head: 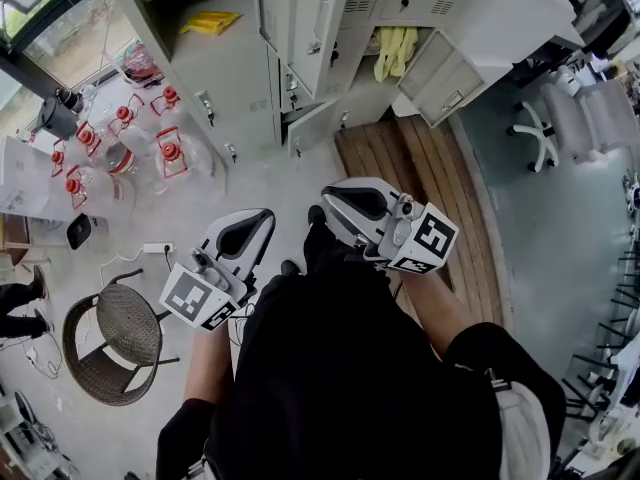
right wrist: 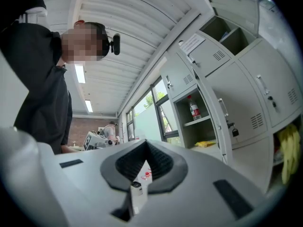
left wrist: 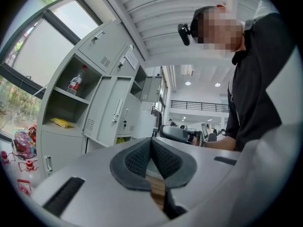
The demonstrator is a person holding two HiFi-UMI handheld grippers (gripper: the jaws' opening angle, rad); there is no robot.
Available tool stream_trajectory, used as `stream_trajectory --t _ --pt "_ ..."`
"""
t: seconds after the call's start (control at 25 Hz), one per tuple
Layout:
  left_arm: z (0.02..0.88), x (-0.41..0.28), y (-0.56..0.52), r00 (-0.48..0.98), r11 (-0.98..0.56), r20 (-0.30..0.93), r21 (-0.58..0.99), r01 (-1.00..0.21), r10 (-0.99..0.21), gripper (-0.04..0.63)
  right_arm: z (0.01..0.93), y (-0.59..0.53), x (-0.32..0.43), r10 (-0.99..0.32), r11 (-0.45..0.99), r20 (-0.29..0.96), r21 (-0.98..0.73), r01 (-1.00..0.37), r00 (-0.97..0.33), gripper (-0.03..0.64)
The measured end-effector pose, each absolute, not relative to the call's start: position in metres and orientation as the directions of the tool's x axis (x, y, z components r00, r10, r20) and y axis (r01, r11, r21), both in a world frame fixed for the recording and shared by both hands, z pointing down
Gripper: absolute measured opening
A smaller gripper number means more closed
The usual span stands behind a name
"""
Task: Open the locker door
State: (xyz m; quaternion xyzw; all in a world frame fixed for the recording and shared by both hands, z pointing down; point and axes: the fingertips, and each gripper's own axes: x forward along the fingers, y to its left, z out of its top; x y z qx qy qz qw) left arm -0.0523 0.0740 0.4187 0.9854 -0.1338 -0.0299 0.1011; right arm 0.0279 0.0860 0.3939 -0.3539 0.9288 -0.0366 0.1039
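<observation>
The grey locker bank [head: 300, 38] stands ahead of me, some doors closed and some open. One closed door with a long handle [head: 318, 20] is near the middle, and it also shows in the left gripper view [left wrist: 116, 110] and the right gripper view [right wrist: 258, 96]. My left gripper [head: 266, 215] and right gripper [head: 330, 197] hang close to the person's body, well short of the lockers. Both are shut with nothing between the pads, as the left gripper view [left wrist: 151, 142] and the right gripper view [right wrist: 146, 144] show.
A low locker door [head: 440, 68] swings open at the right, with yellow cloth [head: 392, 53] inside. A yellow packet [head: 210, 23] lies on an open shelf. Red-capped water jugs [head: 150, 143], a wicker chair [head: 125, 333], a power strip [head: 158, 248], a wooden mat [head: 430, 178] and an office chair [head: 545, 128] stand around.
</observation>
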Motion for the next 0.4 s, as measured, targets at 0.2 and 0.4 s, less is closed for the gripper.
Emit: stream_trajectory --t 0.2,0.4 --pt "0.426 -0.063 0.071 0.958 -0.937 -0.022 0.219 -0.274 -0.286 0.011 0.401 0.078 0.028 -0.691 0.723 -0.155 -0.158 -0.673 -0.706 0.011" --pt "0.422 -0.067 0.052 0.948 -0.932 -0.057 0.211 -0.295 -0.313 0.011 0.398 0.059 0.024 -0.685 0.728 -0.156 -0.134 -0.672 -0.711 0.011"
